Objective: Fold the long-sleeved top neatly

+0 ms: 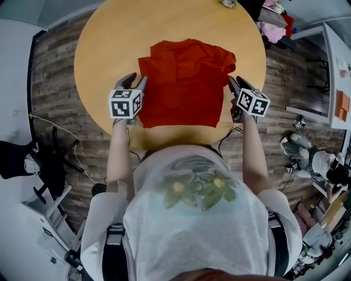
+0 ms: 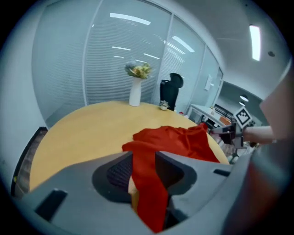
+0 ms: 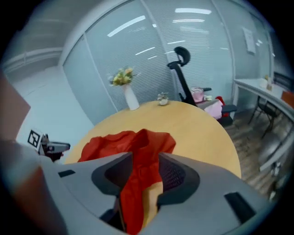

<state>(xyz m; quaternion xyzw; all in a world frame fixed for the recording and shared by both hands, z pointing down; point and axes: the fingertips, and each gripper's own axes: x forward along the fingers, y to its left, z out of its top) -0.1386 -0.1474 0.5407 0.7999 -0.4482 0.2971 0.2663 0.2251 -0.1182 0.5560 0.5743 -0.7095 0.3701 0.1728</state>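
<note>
My left tool [image 1: 132, 83] and right tool [image 1: 232, 85] are open, with cloth loose between the jaws. They flank the part-folded red long-sleeved top [image 1: 184, 82] toward the round wooden surface's [image 1: 104, 38] near edge. A fold looks just laid; next I'd regrip.

Looking down, the black-and-white marker cube [image 1: 125, 103] covers most of my left gripper [image 1: 137, 81], and the matching cube [image 1: 253, 102] most of my right gripper [image 1: 235, 83], so I can't read either set of jaws from there. In each gripper view a strip of the red long-sleeved fabric top [image 1: 186, 82] runs down between my parted jaws and vanishes behind the grey body. Whether it touches the pads I cannot tell. Its sleeves are lost in the bunched folds. My white T-shirt [image 1: 192, 219] hides the near rim of the round pale wooden table [image 1: 104, 49]. The picture's top edge cuts the far rim and a small pale object [image 1: 229, 3], too small to name. A pale blur [image 2: 275, 110] fills the left gripper view's right side, and a brownish blur [image 3: 18, 151] fills the right gripper view's left.
</note>
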